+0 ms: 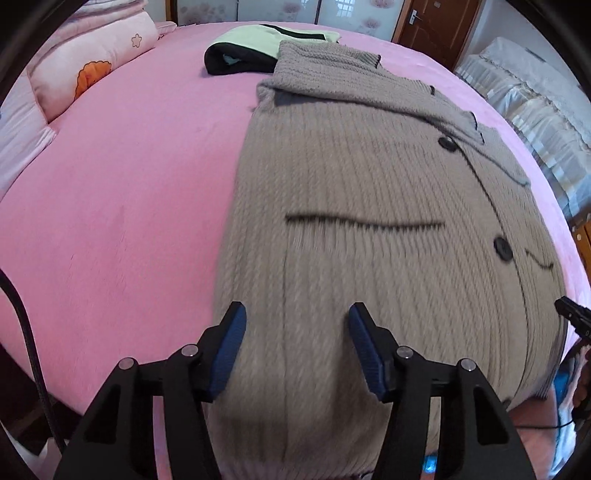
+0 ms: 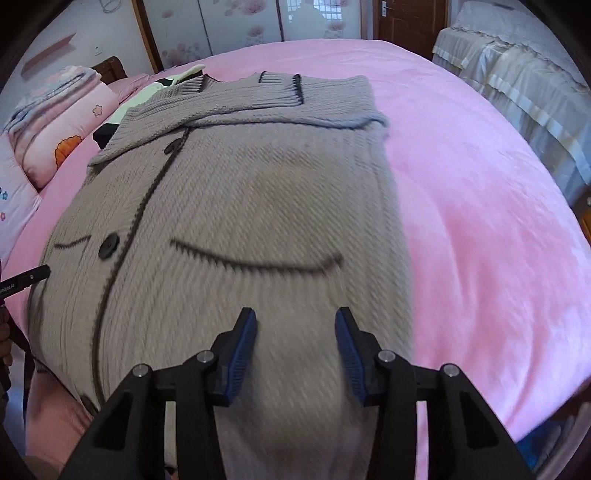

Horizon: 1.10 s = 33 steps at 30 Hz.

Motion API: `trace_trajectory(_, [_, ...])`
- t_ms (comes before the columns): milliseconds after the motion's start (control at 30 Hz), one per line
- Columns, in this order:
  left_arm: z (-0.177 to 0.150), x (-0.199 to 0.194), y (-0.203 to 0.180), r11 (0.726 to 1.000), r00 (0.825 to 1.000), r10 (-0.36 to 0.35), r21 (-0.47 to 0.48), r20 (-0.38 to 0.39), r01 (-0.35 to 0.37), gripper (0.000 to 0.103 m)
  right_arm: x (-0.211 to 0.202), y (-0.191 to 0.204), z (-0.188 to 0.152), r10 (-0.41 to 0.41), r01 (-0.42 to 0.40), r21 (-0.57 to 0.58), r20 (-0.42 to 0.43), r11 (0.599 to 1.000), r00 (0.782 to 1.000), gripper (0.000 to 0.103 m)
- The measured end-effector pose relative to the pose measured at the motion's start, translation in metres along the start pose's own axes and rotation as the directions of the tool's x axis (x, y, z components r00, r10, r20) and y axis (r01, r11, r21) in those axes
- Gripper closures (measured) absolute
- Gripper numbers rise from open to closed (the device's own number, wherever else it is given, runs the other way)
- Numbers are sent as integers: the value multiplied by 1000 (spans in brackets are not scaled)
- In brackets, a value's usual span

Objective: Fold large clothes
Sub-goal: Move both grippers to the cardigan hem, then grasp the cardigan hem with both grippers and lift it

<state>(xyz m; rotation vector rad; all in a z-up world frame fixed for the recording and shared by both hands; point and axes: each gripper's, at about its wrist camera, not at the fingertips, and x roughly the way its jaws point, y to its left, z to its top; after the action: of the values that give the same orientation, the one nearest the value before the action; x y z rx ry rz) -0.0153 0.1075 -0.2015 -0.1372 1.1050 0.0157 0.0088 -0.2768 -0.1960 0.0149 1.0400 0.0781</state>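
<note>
A grey-brown knitted cardigan [image 1: 369, 184] [image 2: 258, 192] with black buttons and dark trim lies flat on the pink bed [image 1: 129, 184] [image 2: 480, 221]. Its sleeves are folded across the top. My left gripper [image 1: 297, 308] hovers over the lower left part of the cardigan, its blue pads apart and nothing pinched between them. Over the lower right part, my right gripper [image 2: 295, 313] also stands open, with only knit showing behind the gap. Motion blur smears the fabric near both. The hem close to me is hidden behind the gripper bodies.
A folded green and black garment [image 1: 258, 48] lies beyond the cardigan's collar. Pink pillows and bedding [image 1: 92, 62] are stacked at the far left. A second bed with a pale cover [image 1: 535, 110] stands to the right, and a brown door [image 1: 436, 22] behind.
</note>
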Motion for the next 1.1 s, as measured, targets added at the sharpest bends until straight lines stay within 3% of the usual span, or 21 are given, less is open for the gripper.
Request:
trace_trajectory(200, [-24,-16,10,999,1000,17,28,5,-17,46,-10,-22,-31,4,-3,37,-35,999,999,59])
trace_trajectory(433, [-33,-38,14,1000,1000,13,5,16,-13,46,-29,-14,-44,-20,21,32,-23,999,1000,57])
trace_trajectory(633, [-44,-49,14,999,1000,25,29,2,-25,37,-48,-20,-56,29,-29,64,-8,998,1000,56])
trace_trajectory(767, [-56,-45,26,1000,1000,-6,10,-30,6,37,-52,-29,-65,43,-43,77,-8,996,999,47])
trace_trajectory(967, [-74,-25,54,994,991,-99,-44,-85,96,37,-38,-48,-83,82,-76,101,-59,992,995,46])
trace_trajectory(1100, [-84,-17,66,984,981,-172,-68,-86,167,37,-22,-57,-97,164,-147,150,-109,978,980,46])
